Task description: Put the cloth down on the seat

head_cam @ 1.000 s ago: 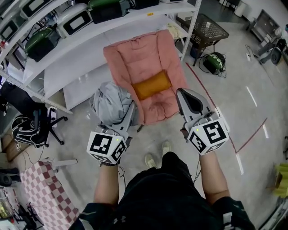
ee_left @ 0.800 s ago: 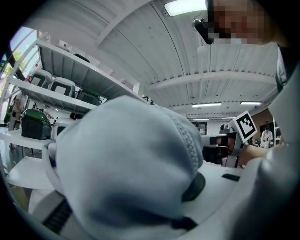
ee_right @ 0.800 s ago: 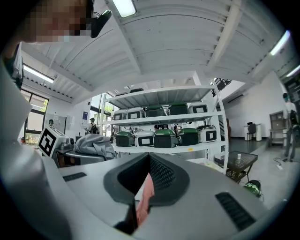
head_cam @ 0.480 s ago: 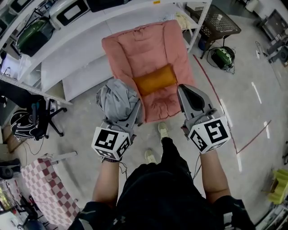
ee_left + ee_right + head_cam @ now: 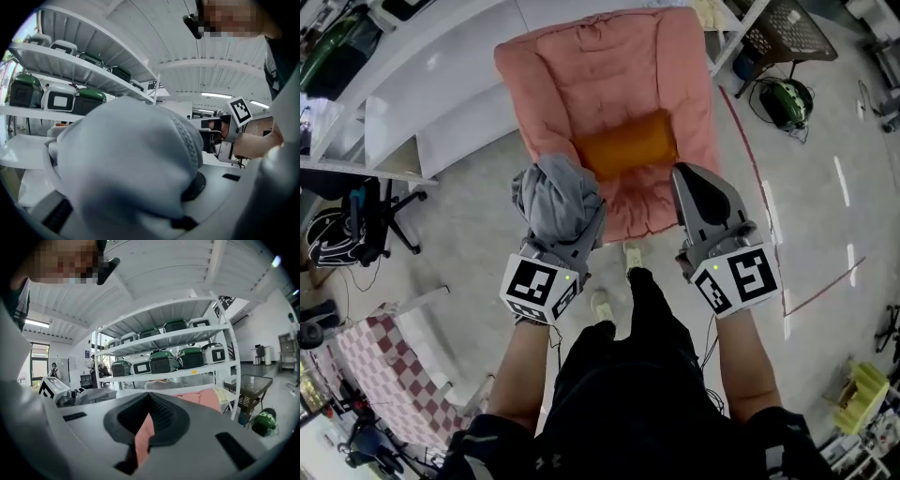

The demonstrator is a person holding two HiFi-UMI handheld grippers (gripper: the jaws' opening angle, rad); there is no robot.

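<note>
Grey crumpled cloth (image 5: 561, 199) bulged in a rounded bundle from the left gripper (image 5: 570, 230), whose fingers clamped it. Beside it the right gripper (image 5: 692, 178) was empty, fingers together. Both had advanced since a second before: the cloth, earlier over bare floor, now overlapped the front edge of the pink padded armchair (image 5: 591, 84), near its orange cushion (image 5: 625, 142).

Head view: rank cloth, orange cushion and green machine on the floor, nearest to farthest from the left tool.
1. cloth: gripped in the left tool.
2. orange cushion: just ahead to the right, on the pink chair.
3. green machine: far right, on the floor.
</note>
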